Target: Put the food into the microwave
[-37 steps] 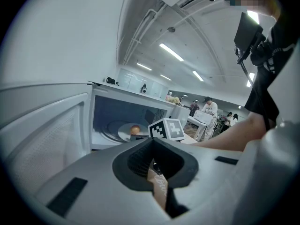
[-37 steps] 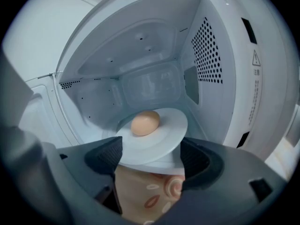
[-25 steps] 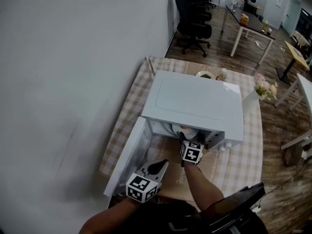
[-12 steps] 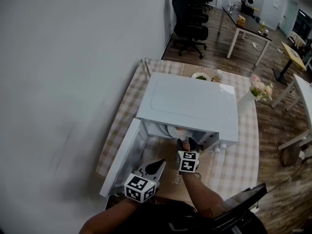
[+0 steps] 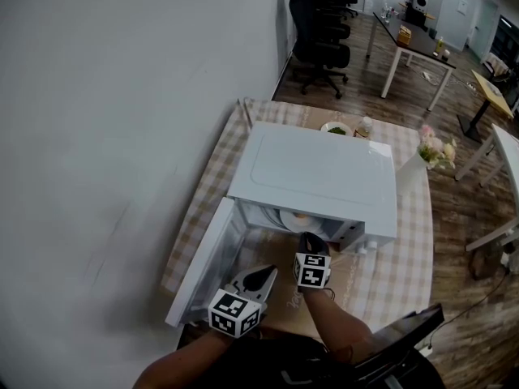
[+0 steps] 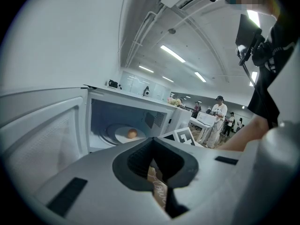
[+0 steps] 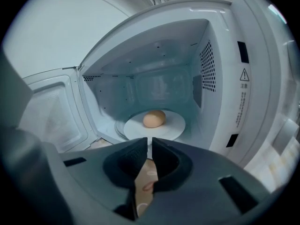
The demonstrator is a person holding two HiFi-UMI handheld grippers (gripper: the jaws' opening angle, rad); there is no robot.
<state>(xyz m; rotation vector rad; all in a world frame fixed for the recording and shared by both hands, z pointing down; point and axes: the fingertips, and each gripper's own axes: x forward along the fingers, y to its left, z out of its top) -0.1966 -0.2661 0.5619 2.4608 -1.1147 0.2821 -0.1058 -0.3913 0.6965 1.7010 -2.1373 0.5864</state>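
Note:
A white microwave (image 5: 312,173) stands on the checked table with its door (image 5: 203,262) swung open to the left. Inside, a brown roll-like piece of food (image 7: 154,118) lies on a white plate (image 7: 174,124); the food (image 6: 132,133) also shows in the left gripper view. My right gripper (image 5: 310,240) hovers just outside the cavity mouth. Its jaws (image 7: 150,143) are closing, almost together, with nothing between them. My left gripper (image 5: 263,275) stays lower left by the open door, shut and empty (image 6: 153,140).
Behind the microwave sit a bowl of greens (image 5: 335,128) and a small bottle (image 5: 366,124). A vase of flowers (image 5: 434,148) stands at the table's right edge. A wall runs along the left. A dark flat device (image 5: 401,331) lies at the near right.
My right gripper drew back out of the microwave toward me and its jaws closed from wide open. The food stays on the plate inside. The left gripper kept still.

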